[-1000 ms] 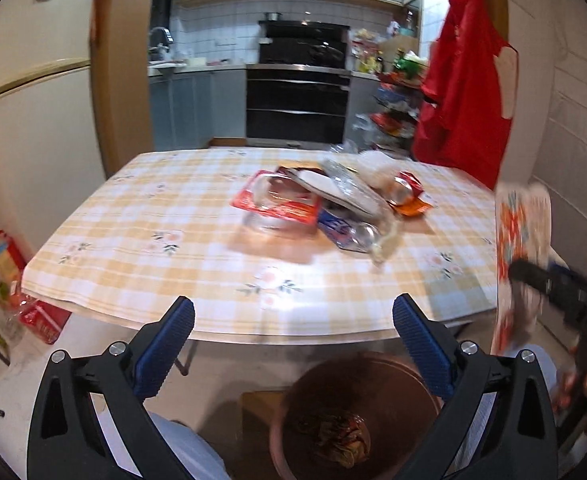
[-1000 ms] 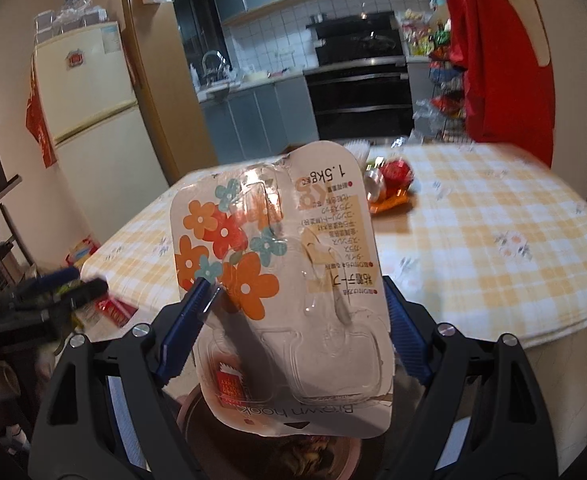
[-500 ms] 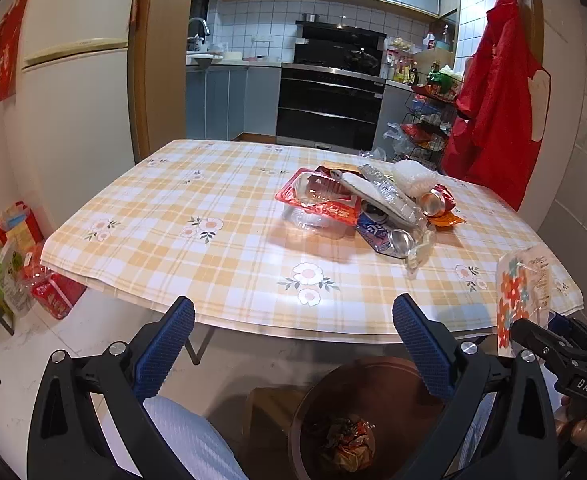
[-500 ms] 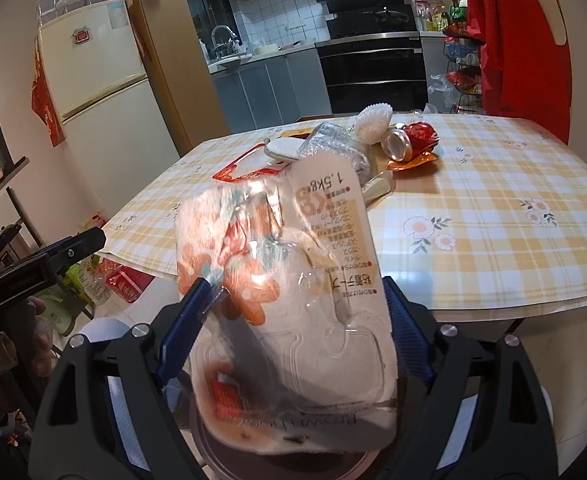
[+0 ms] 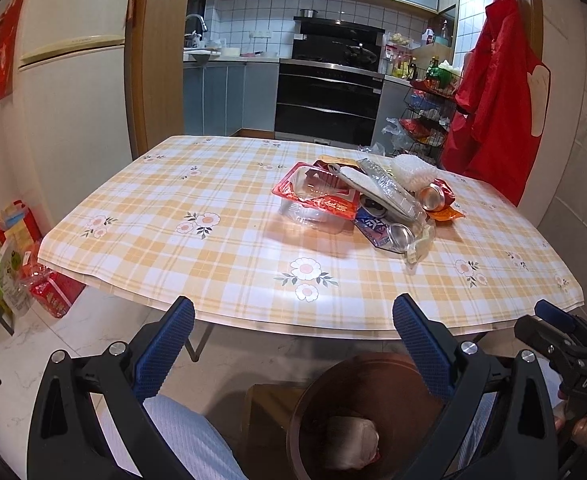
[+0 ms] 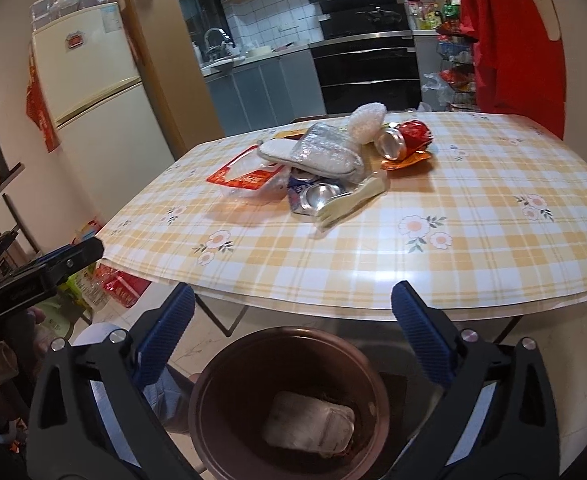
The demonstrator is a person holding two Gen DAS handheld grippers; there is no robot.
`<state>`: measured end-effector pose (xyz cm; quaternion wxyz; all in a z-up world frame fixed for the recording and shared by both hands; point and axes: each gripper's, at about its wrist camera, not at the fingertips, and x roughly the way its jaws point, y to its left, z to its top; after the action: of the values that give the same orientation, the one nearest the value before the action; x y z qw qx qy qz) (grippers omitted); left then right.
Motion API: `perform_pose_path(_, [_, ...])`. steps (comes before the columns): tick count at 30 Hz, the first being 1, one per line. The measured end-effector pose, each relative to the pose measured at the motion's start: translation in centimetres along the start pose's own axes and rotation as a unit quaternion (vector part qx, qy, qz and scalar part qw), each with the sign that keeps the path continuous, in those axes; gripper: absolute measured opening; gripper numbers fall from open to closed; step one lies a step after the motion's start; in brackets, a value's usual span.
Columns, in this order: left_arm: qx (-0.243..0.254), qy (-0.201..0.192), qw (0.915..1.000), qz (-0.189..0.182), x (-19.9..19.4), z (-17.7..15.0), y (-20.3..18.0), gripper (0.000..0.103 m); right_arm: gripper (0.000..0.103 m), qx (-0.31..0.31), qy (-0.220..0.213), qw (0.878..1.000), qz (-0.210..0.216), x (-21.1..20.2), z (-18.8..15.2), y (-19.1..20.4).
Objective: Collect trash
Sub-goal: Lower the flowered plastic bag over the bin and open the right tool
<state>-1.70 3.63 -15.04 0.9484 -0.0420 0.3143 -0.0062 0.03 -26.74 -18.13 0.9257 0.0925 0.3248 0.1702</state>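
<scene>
brown round plastic bin (image 6: 289, 404) under the checked table (image 6: 453, 264) edge holds the clear flat package (image 6: 307, 426). right gripper (image 6: 292, 312) has just spread wide, empty – left gripper (image 5: 293, 328) too. piled wrappers and cans (image 6: 325, 164), well beyond the bin, may slide off if grabbed carelessly.

Two crushed cans (image 6: 401, 140) are counted in the table pile, plus one red-rimmed plastic tray (image 6: 245, 178) and one white foam net (image 6: 367, 122). One brown bin (image 6: 289, 404) is seen, with one package (image 6: 307, 426) inside.
</scene>
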Motion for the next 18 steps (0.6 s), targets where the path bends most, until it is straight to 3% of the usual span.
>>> perform_pose_path(18, [0.008, 0.022, 0.9997, -0.004, 1.3, -0.7, -0.5, 0.097, 0.097, 0.020, 0.010, 0.998, -0.058, 0.8, -0.7, -1.9])
